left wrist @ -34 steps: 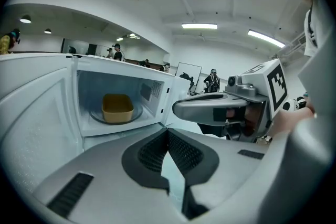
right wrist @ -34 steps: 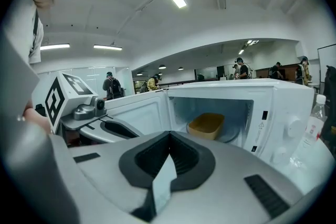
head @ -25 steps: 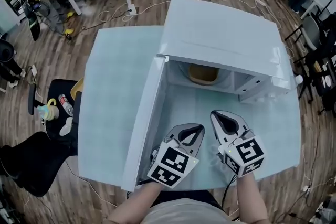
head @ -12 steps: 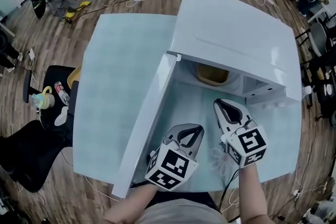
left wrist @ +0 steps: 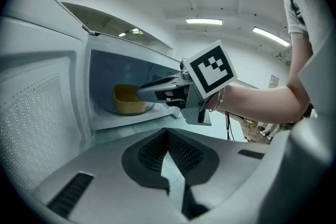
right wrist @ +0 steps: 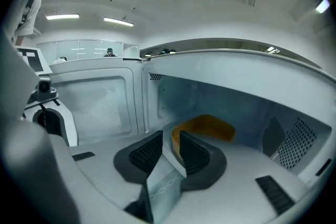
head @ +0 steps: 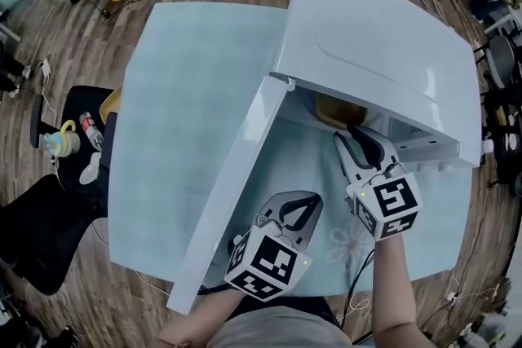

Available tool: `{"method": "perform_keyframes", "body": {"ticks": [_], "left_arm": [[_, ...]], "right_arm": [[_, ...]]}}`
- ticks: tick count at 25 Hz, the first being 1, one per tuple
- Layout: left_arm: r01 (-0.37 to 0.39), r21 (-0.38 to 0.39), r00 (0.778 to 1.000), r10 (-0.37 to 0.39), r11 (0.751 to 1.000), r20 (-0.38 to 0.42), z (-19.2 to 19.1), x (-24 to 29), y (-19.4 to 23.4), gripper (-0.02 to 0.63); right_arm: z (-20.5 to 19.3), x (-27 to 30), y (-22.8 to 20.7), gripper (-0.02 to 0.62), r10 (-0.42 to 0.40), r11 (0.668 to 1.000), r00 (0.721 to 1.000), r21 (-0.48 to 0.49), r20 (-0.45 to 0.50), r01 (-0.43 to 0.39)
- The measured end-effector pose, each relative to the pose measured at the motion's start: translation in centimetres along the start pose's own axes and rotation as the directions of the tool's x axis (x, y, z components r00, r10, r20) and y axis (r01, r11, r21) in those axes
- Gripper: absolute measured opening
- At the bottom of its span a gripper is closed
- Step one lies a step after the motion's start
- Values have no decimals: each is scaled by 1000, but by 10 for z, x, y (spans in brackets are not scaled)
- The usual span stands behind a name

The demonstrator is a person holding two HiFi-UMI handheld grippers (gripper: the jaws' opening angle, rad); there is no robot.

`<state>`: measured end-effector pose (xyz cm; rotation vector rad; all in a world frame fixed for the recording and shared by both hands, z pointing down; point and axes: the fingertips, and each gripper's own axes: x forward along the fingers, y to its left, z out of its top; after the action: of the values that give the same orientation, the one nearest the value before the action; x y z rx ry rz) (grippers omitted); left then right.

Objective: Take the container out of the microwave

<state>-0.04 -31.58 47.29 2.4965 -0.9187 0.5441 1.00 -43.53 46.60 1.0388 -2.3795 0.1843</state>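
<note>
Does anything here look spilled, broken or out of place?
Nothing stands out. The yellow rounded container sits upright inside the white microwave, whose door hangs open. No spill or damage shows.

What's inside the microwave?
A yellow container sits there. The right gripper reaches in; its jaws have just been opening, the container's near wall between them. What the container holds is hidden.
</note>
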Motion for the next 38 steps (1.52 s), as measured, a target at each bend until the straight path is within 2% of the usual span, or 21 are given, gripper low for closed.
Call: {"method": "perform_keyframes", "body": {"ticks": [6,12,16,20,22,26,31,38], "left_arm": [[36,-16,999,-36,999,-15,-5,5,-8,14],[30,-20,999,-30,999,-22,-11,10,-1,14],[21,-32,999,-22,999,-29,-14,11,2,14],[11,-28,999,-12,1000,-32,-15,12,4,14],[10,-24,999,-11,1000,-33,-15,12,4,14],[5,-16,999,-6,1000,-39,-16,11,5,14],[0,-5,999,0,1000,-40,-15,9,4,14],[-21,17,999,22,1000,-31,-11,1,4,14]], "right_arm": [[-7,20,-14,111,-42,998,997,-54,-72,38],[-28,44,-14,140,-18,986,985,-168,-173,-12],[-37,52,-20,140,-10,984,978,-176,-207,-27],[-41,55,-22,137,-42,980,973,-197,-227,-4],[-40,56,-23,123,-54,980,973,-199,-224,9],[-44,53,-20,57,-63,980,970,-197,-234,16],[-47,44,-15,52,-84,978,969,-207,-234,35],[-49,28,4,31,-38,985,970,-173,-240,-4]]}}
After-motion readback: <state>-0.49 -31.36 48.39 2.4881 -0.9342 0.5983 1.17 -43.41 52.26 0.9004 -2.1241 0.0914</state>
